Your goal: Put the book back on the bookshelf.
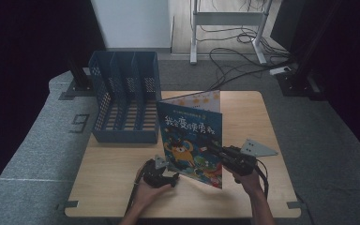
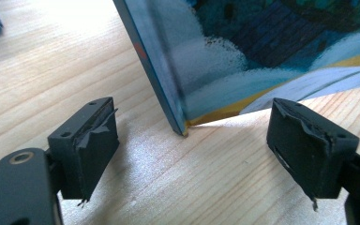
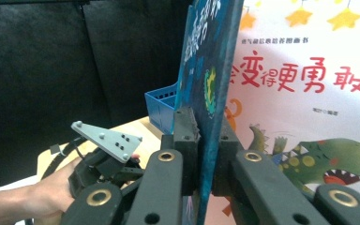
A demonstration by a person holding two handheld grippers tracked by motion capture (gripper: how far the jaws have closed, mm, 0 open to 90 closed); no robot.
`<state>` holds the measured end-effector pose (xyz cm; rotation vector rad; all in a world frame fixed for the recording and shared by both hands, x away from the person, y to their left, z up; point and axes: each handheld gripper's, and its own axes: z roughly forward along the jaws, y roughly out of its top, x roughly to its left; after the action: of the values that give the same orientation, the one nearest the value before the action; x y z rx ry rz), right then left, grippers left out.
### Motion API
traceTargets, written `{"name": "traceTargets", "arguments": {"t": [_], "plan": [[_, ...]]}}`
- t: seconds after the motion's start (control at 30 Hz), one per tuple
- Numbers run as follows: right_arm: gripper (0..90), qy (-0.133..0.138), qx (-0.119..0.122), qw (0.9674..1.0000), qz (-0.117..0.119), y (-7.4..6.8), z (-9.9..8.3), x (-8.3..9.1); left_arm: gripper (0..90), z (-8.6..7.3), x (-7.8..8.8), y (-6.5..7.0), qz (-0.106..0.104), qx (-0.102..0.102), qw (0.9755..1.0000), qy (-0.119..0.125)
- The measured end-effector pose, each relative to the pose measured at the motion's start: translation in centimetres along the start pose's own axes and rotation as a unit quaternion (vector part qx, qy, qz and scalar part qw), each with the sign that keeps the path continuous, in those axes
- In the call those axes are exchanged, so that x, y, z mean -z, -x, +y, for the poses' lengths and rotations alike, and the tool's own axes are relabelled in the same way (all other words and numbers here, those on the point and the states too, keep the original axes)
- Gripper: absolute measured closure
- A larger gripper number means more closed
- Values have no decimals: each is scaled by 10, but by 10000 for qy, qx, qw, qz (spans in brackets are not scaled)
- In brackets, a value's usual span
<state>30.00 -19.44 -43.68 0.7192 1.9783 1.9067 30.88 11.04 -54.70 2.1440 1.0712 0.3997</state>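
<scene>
Centrally in the high view, stood a thin picture book (image 1: 192, 133) with a dark blue illustrated cover and red-and-white characters, upright on the pale wooden table (image 1: 117, 183), lower edge toward the bottom of the frame. Clamped on its right edge by the right gripper (image 1: 215, 149), reaching in from the lower right with a grey three-cornered plate above it. Confirmed in the right gripper view: both black jaws pressed flat against the book (image 3: 215, 93) from either side, cover seen edge-on at centre frame, its white back face with a green dinosaur spread across the right half. Parked just beside the book's lower left corner in the high view, the left gripper (image 1: 172, 177), resting low on the table in a hand (image 1: 145, 192). Seen in the left gripper view with jaws standing wide apart, nothing between the pads, and the book's bottom corner (image 2: 180, 119) touching the wood at centre frame, ahead of and between the two jaws but apart from both. Placed at the upper left of the high view, a blue plastic slotted file rack (image 1: 124, 96), just left of the book, its slots holding nothing visible. Glimpsed again as a blue corner (image 3: 161, 110) behind the book in the right gripper view.
</scene>
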Motion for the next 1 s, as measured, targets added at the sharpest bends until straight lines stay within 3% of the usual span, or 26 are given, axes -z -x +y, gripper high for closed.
{"name": "traceTargets", "arguments": {"t": [0.13,0.27,0.37,0.67,0.93,1.0], "plan": [[831,-43,16,10000,24,2,-1,2,171,1,4,3,-71,-78,9999,87],[827,-54,13,10000,59,4,-3,4,171,10,16,2,-126,-120,9992,353],[816,-69,-23,10000,24,6,-4,5,171,21,29,-2,-191,-127,9973,694],[805,-95,-116,9999,67,13,-9,9,164,50,51,-18,-319,-68,9931,1128],[799,-169,-97,9998,54,14,-9,10,161,66,50,-19,-472,-52,9906,1285],[793,-204,-81,9998,34,14,-9,10,160,71,50,-17,-502,-133,9899,1322]]}}
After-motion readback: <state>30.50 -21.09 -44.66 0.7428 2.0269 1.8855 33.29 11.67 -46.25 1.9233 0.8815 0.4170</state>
